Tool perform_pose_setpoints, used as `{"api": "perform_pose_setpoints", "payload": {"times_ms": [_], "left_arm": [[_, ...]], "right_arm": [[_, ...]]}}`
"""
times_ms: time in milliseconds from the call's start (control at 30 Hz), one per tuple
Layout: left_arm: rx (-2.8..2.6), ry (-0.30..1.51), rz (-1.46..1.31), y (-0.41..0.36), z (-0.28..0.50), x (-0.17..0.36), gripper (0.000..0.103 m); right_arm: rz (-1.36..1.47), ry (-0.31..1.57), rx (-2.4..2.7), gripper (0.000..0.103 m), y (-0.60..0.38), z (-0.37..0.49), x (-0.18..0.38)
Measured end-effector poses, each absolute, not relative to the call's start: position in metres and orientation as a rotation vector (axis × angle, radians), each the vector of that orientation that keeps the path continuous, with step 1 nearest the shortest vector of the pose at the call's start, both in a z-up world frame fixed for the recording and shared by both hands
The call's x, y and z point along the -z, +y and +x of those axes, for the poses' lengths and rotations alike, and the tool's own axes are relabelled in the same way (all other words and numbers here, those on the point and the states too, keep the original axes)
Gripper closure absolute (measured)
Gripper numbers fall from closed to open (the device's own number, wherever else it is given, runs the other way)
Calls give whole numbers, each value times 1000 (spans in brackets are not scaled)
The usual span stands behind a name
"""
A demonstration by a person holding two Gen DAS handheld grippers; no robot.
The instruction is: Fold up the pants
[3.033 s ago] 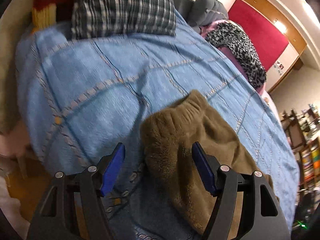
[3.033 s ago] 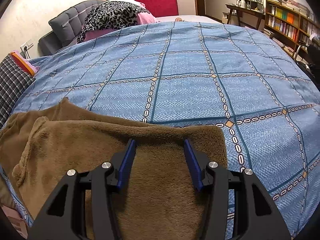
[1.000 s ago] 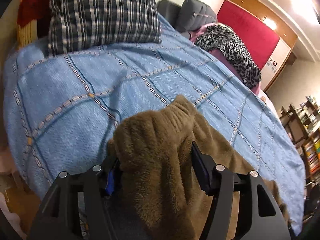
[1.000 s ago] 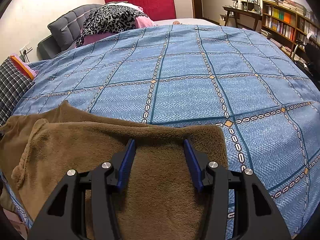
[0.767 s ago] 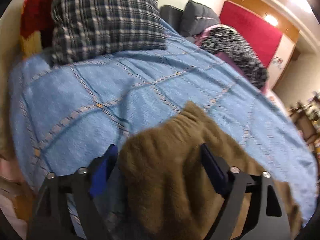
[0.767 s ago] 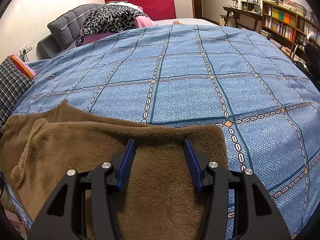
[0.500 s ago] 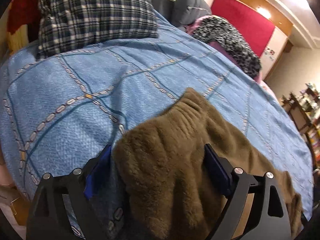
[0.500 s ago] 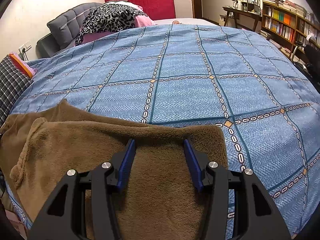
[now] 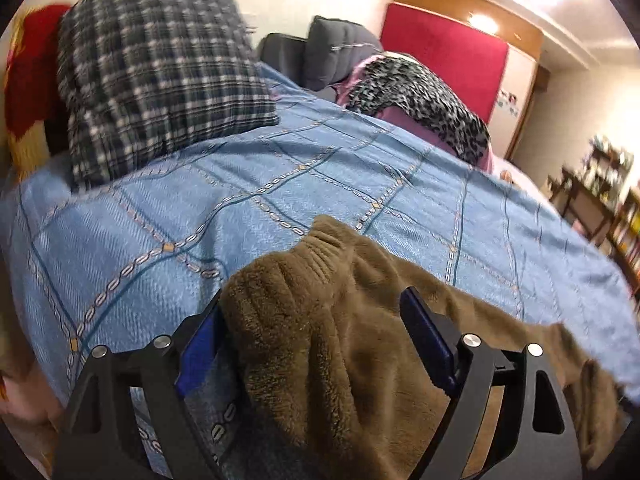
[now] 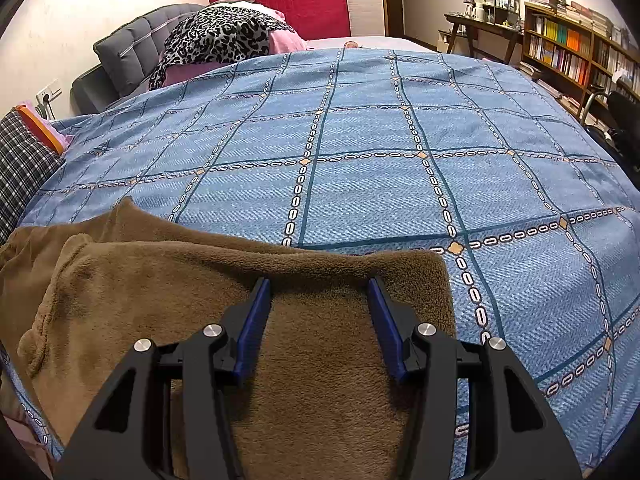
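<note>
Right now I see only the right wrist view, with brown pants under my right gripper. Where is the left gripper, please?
Observer: The left gripper is at the ribbed end of the pants, and that end lies bunched between its jaws.
Operator: Does it grip that end?
Observer: It seems not. The jaws have just been opening and stand wide around the cloth.
Operator: What lies beyond that end?
Observer: Bare blue bedspread, then a plaid pillow with something red and yellow beside it.
</note>
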State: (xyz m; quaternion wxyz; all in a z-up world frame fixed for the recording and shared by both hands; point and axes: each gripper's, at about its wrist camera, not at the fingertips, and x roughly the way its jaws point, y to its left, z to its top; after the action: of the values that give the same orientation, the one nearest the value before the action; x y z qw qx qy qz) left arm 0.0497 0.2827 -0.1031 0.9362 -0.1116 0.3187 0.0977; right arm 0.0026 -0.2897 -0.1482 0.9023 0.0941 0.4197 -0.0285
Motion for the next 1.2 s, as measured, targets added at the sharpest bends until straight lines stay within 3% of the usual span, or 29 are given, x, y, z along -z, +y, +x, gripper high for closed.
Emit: {"api": "perform_pose_setpoints", "payload": {"times_ms": [300, 767, 933, 1000, 1133, 1200], "left_arm": [[-199, 787, -324, 321, 87, 139, 18], [-33, 747, -314, 294, 67, 126, 23], [-138, 805, -473, 324, 80, 143, 23], [-119, 812, -485, 322, 82, 142, 29], [-69, 822, -571, 324, 83, 137, 53], [-58, 802, -579, 320, 80, 125, 59]], "right_arm": [[191, 868, 62, 51, -290, 2, 148], [180, 872, 66, 51, -289, 3, 150], [189, 864, 61, 51, -290, 2, 151], [191, 863, 60, 51, -291, 2, 151], [196, 861, 56, 51, -292, 1, 151], [202, 859, 53, 51, -293, 1, 151]]}}
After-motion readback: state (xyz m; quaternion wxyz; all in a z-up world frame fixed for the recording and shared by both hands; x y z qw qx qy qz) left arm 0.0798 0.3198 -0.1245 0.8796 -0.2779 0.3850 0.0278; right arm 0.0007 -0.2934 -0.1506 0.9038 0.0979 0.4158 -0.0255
